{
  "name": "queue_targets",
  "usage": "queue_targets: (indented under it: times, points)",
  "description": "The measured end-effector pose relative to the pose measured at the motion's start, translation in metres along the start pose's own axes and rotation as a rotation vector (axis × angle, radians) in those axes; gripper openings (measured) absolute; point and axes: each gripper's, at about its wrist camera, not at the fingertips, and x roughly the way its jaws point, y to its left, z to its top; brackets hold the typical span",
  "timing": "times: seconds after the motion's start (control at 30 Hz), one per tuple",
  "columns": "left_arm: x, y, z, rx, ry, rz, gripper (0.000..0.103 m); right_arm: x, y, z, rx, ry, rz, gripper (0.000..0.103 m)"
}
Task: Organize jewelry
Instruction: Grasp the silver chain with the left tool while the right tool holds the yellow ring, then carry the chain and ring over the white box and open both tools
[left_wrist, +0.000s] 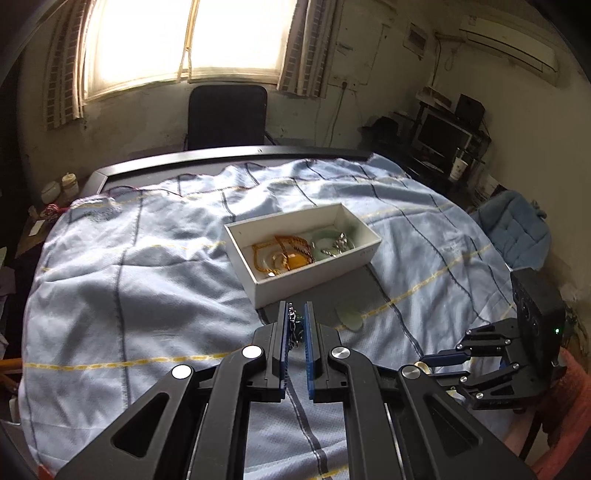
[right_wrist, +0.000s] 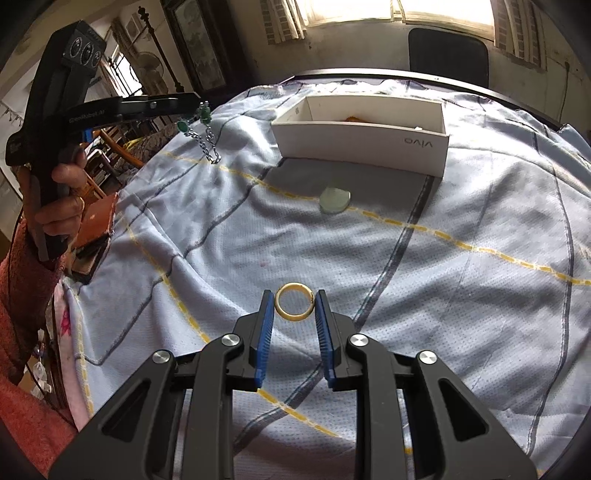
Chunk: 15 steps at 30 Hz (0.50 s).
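The chain with its green stones hangs from the left gripper, which is pressed together on the top of it; in the left wrist view the links show between the two blue pads. It hangs in the air to the left of the box and nearer to the person than the box, above the cloth, with the free end swinging low. This is the first risk, I think. The pads hold only a small part, so the chain can slip out, or its loose end can catch the box wall and fall outside when it is carried over.

The ring, pale yellow, lies flat on the cloth well in front of the box, on the person's side. The right gripper stands spread around it, one pad on each side, very near but, as far as I can see, not yet pressing. A thin round ring on soft cloth can tip, roll or jump away when the pads close. They may also pinch a fold of cloth and drag it, and the box stands on this same cloth.

A pale green stone lies just in front of the box, still outside. The box already holds an orange necklace and a green bangle, so there a new chain could tangle.
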Motion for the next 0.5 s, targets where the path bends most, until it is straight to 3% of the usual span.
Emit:
queue_targets:
  times: [0.23,0.5]
  points:
    - [-0.011,-0.004,0.016,-0.016,-0.015,0.01,0.008,-0.018,-0.001,0.016,0.021,-0.038,-0.021,0.022]
    - [-0.008,-0.015,0.049,-0.024,-0.018,0.024,0.008,-0.046,-0.005,0.066,0.031,-0.092,-0.07,0.022]
